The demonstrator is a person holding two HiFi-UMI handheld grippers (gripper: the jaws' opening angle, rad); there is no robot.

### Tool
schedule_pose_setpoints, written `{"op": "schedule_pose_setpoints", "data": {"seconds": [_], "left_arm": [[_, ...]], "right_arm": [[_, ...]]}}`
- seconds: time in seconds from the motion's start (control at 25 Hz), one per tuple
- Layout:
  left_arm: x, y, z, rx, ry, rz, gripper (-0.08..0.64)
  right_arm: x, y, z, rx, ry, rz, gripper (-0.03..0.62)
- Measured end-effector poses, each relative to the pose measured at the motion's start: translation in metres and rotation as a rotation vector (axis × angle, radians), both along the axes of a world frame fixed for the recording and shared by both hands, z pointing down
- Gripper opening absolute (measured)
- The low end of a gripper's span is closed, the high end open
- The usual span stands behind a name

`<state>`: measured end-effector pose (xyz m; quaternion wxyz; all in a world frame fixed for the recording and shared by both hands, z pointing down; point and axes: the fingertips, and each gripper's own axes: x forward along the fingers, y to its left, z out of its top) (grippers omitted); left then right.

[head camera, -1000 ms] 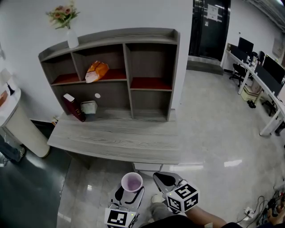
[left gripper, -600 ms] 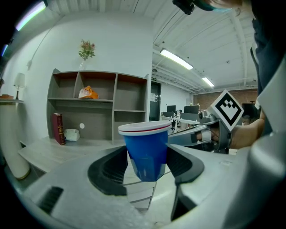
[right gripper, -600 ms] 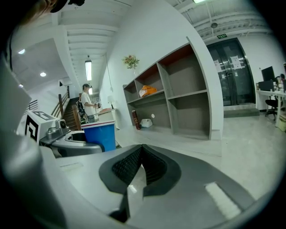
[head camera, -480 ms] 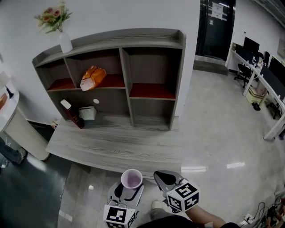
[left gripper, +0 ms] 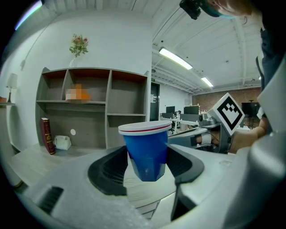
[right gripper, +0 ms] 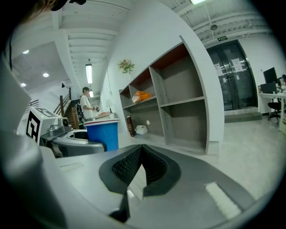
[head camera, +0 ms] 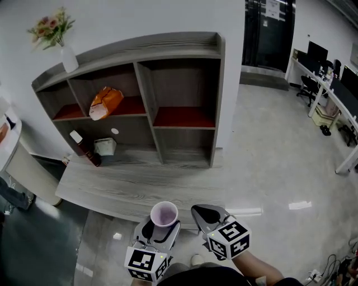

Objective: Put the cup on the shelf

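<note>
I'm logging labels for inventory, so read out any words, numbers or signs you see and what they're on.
Nothing is legible.
Green sign above the dark glass door: too small to read.
White paper notices on that door: too small.
Dark red book's spine: blurred.
Blue cup with white rim: no print visible.
Marker cubes: black-and-white squares, no words.

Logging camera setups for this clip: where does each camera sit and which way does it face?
Head view: on the person's head, looking steeply down at the grey wooden shelf unit; left gripper and right gripper at bottom.
Left gripper view: on that gripper, facing the shelf along jaws clamping the blue white-rimmed cup.
Right gripper view: along its shut, empty jaws toward the shelf.
Shared: all show cup and shelf.
</note>
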<state>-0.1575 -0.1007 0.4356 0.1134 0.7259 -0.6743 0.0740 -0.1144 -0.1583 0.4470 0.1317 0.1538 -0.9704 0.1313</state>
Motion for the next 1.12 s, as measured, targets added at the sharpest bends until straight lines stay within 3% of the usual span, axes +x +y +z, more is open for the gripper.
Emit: {"op": "schedule_pose_setpoints", "data": {"seconds": [0.56, 1.12], "left_arm": [[-0.014, -0.073, -0.022, 0.011, -0.015, 0.089, 0.261], [-0.044, -0.168, -0.058, 0.073, -0.022, 0.234, 0.258]], "right_arm": [[-0.021, -0.045, -0.010, -0.004, 0.007, 0.040, 0.000], [-0.053, -0.132, -0.046, 0.035, -0.002, 0.175, 0.000]]}}
